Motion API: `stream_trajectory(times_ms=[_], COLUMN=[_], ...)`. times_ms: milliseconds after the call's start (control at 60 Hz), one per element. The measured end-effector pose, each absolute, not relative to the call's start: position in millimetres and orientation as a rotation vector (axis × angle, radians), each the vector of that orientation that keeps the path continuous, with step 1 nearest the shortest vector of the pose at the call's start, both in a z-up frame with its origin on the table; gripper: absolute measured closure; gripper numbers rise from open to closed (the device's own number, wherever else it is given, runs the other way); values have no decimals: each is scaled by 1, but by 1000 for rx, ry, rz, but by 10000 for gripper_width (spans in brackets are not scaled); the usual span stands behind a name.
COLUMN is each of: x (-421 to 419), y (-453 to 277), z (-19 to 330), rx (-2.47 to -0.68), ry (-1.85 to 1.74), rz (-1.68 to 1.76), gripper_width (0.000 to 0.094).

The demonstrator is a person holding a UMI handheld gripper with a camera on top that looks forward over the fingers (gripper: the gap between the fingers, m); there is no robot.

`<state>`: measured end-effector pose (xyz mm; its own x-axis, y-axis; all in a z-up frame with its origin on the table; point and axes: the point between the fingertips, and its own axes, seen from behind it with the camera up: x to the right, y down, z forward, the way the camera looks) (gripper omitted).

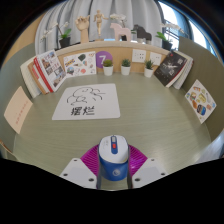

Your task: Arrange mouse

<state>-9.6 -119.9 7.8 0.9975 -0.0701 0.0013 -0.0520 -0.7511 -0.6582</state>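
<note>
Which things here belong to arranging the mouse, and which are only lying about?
Belong to the job:
mouse, between the fingers
gripper, pads at each side of it
white sheet with a drawing, perhaps the target

Lying about:
picture books standing round the table edge
small potted plants
</note>
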Motion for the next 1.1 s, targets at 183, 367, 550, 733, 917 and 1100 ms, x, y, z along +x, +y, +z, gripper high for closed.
stream_trajectory(times_ms=[183,367,550,733,917,1100], x=[-3,-14,-49,-83,-100,-106], y=[-66,19,93,133,129,120], z=[121,228,232,134,34,-7], rx=[-2256,-2079,-2068,-2226,-2380,-2421], ry=[74,19,-33,-42,-43,-66], rz=[-41,-36,14,60,89,61], gripper_width=[585,586,587,587,589,562])
